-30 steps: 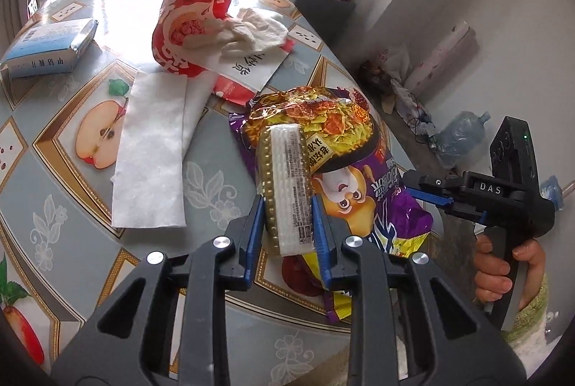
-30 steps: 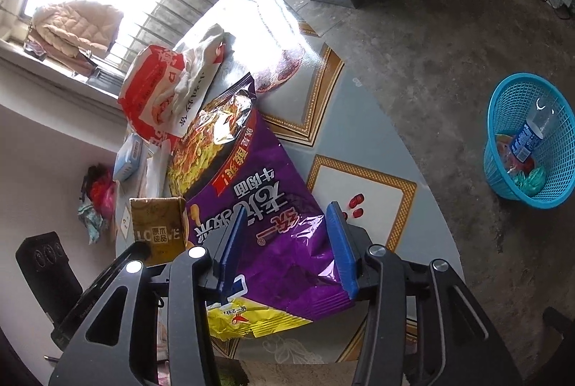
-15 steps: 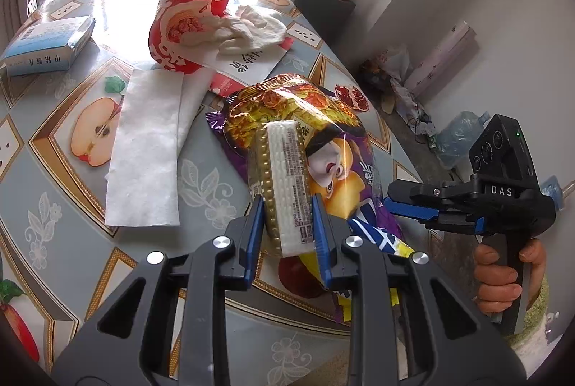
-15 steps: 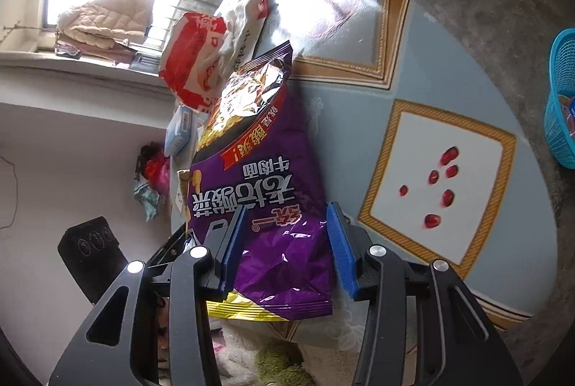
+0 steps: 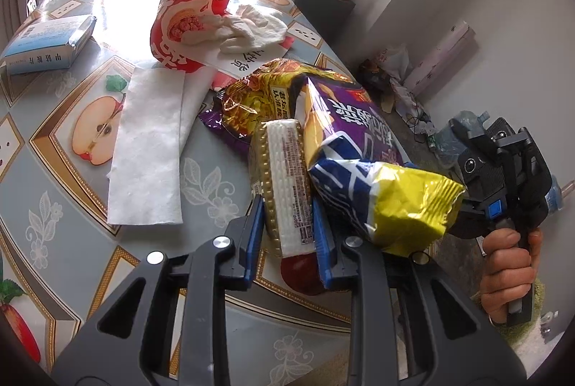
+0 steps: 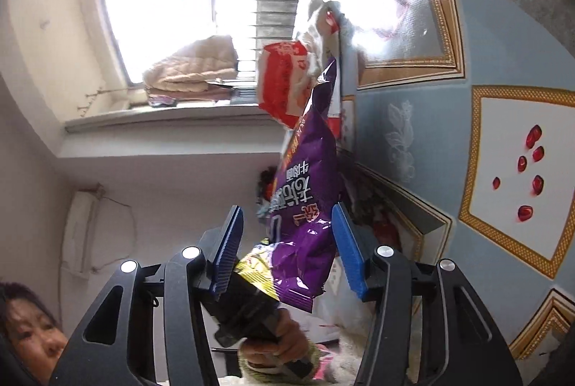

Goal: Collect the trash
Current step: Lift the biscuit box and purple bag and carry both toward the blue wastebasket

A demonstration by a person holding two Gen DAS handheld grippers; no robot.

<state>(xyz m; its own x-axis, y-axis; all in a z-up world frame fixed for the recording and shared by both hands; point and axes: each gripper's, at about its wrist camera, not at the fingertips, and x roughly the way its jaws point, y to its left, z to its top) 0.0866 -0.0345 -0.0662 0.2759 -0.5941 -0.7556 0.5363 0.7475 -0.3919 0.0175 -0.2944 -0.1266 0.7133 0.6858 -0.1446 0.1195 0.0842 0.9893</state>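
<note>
Above the apple-patterned worktop (image 5: 64, 170), my left gripper (image 5: 287, 224) has its jaws clamped on a white-and-gold ridged wafer packet (image 5: 287, 184); my right gripper (image 6: 287, 249) is opening its jaws around a crinkled purple foil noodle bag (image 6: 305, 199), lifted off the worktop

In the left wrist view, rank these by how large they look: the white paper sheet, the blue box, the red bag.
1. white paper sheet
2. red bag
3. blue box
The bag and box lie farther from the camera, so true sizes stay unsure.
</note>
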